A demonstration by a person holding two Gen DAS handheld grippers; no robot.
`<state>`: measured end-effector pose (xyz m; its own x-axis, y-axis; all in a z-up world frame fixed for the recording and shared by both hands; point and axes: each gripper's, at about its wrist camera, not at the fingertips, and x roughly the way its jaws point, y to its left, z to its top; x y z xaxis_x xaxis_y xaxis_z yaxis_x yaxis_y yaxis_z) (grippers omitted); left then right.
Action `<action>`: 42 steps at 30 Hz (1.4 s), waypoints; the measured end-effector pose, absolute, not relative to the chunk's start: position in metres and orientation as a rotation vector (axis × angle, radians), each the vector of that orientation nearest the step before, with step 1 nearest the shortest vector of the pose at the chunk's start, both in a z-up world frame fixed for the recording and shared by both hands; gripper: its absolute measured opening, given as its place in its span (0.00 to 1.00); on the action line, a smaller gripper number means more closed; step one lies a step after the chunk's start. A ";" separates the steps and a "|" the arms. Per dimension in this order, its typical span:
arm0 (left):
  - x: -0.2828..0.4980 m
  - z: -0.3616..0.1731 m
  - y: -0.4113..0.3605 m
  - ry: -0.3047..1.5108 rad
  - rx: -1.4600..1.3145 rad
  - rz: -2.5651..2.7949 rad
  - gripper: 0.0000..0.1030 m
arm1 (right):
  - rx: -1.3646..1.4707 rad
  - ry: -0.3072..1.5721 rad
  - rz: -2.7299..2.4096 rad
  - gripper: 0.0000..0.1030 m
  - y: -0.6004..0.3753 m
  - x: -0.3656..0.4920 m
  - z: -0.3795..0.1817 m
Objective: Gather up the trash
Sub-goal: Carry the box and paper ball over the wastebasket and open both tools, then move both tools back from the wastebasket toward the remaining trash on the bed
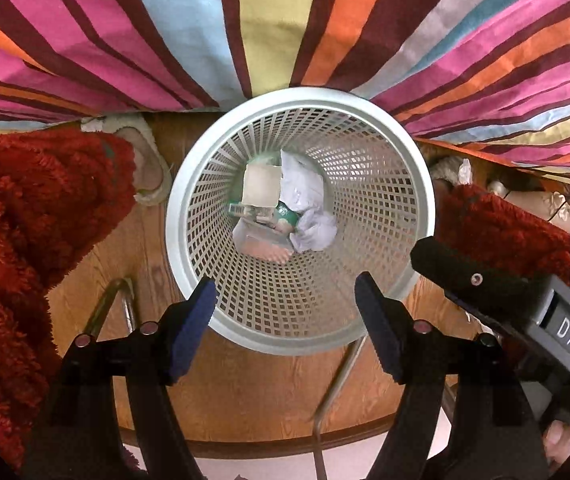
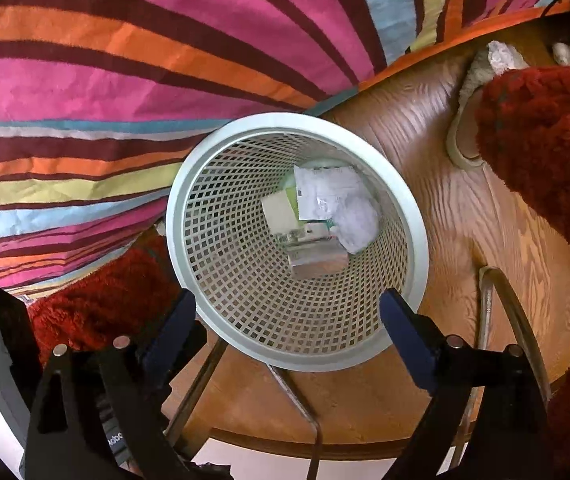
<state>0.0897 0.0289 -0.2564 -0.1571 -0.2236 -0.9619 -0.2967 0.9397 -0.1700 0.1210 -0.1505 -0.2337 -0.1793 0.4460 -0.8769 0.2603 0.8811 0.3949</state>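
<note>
Trash (image 1: 281,208) lies at the bottom of the white mesh bin (image 1: 417,184), which stands on the wooden floor (image 1: 245,392). Left gripper (image 1: 285,320) and right gripper (image 2: 291,334) hover above its near rim, jaws spread, holding nothing.

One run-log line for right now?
left gripper: open, empty | right gripper: open, empty | both above mesh bin | crumpled paper, small cartons inside

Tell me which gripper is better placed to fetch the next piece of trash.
Neither clearly. Both the left gripper and the right gripper hang open and empty above the bin, with paper and a box already inside. No loose trash shows in either view.
</note>
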 end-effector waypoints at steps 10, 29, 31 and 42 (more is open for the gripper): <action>0.086 -0.229 0.033 1.644 -0.354 0.090 0.80 | 0.611 1.679 0.180 0.86 -0.165 0.117 -0.208; 0.071 -0.083 0.040 1.041 -0.190 0.106 0.90 | 0.464 1.077 0.223 0.86 -0.184 0.107 -0.070; 0.072 -0.071 0.040 0.996 -0.164 0.107 0.90 | 0.409 1.033 0.238 0.86 -0.179 0.106 -0.060; 0.070 -0.022 0.043 0.870 -0.092 0.106 0.90 | 0.208 0.790 0.274 0.86 -0.164 0.096 -0.012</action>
<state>0.0701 0.0426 -0.0216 0.6403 0.0557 -0.7661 -0.1304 0.9908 -0.0369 0.0956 -0.1642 -0.0120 0.6718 0.3184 -0.6688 -0.1638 0.9444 0.2850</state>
